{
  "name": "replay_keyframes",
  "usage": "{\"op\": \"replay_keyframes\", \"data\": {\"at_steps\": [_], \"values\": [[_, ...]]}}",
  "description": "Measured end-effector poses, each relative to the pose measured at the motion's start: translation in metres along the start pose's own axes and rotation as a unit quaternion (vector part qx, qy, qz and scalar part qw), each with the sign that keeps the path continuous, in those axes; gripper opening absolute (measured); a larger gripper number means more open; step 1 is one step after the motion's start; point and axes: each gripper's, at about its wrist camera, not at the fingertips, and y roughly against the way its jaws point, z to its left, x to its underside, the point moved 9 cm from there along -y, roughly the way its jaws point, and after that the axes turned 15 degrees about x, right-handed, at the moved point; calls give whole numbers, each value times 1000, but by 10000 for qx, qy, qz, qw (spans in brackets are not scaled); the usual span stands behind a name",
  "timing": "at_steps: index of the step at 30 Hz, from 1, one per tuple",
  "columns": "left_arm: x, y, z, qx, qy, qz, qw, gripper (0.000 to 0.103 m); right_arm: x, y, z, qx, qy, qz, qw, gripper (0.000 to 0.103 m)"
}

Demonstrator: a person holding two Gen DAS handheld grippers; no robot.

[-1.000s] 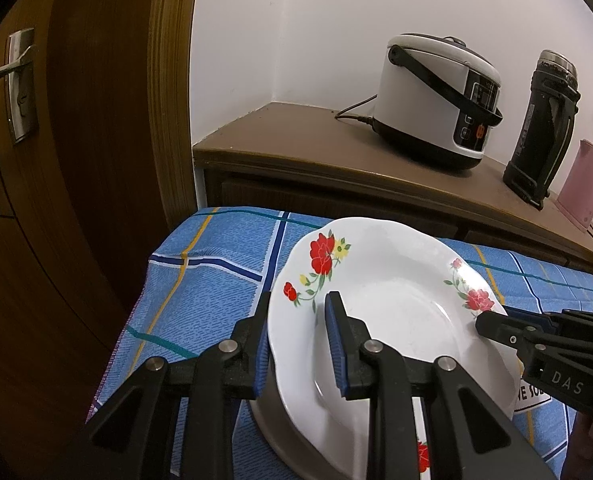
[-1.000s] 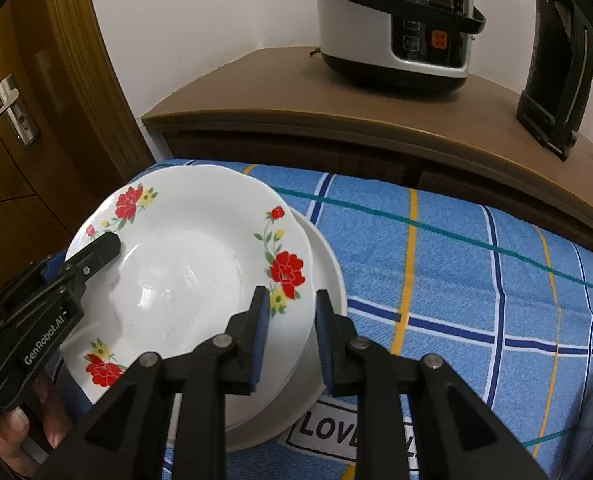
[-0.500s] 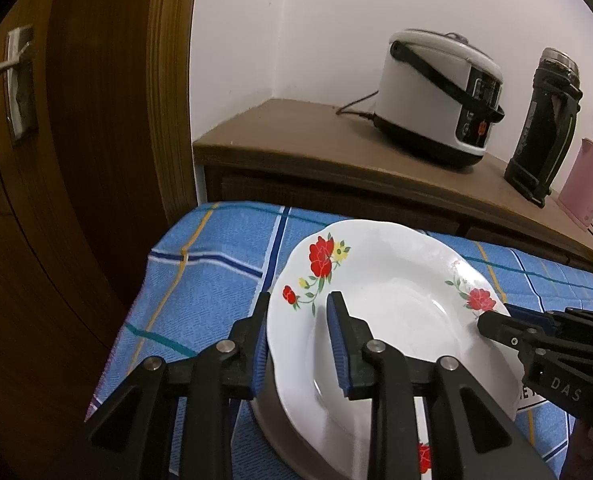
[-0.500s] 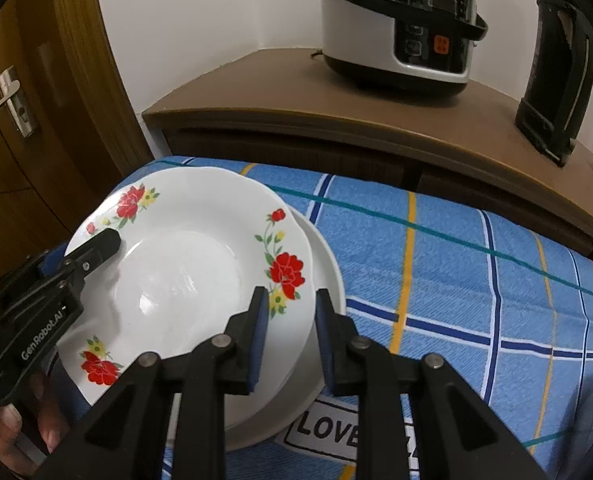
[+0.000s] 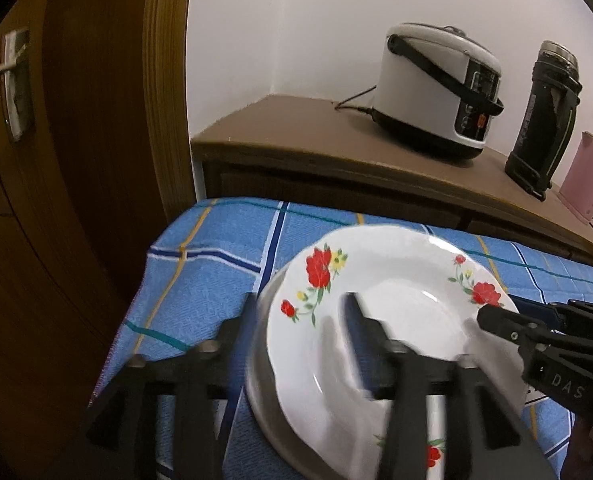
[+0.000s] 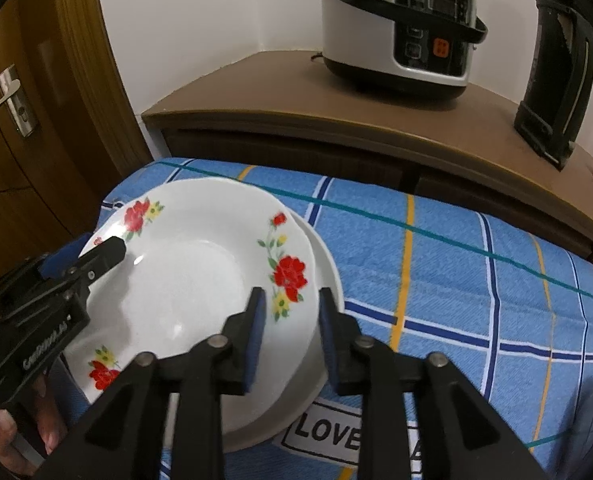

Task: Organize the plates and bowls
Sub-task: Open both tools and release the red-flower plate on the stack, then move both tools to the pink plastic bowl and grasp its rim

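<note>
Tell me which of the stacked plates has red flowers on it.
The top plate, with red flowers round its rim; both claws straddle its edges. The plate beneath shows only a plain white rim.

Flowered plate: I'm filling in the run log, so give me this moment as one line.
step: stacking | flowered plate: on plain dish | left gripper: jaws just opening, rim between | right gripper: jaws just opening, rim between

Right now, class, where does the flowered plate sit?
In both views the flowered plate lies on a plain white dish, at the checked cloth's door-side end.
</note>
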Motion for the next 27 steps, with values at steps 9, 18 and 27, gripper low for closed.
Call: {"op": "replay_keyframes", "data": {"at_steps": [9,18,27], "values": [[-8,19,-7,136,-99,-510,9986,82,0,51,-10,-24,-89,-420,9991,46],[-11,31,-10,-82,-184,-734,9971,81,41,136,-72,-112,-377,-1012,9941,45],[30,77,-146,1143,-519,-553,9905,81,139,178,-199,744,-1236,-976,9847,41]]}}
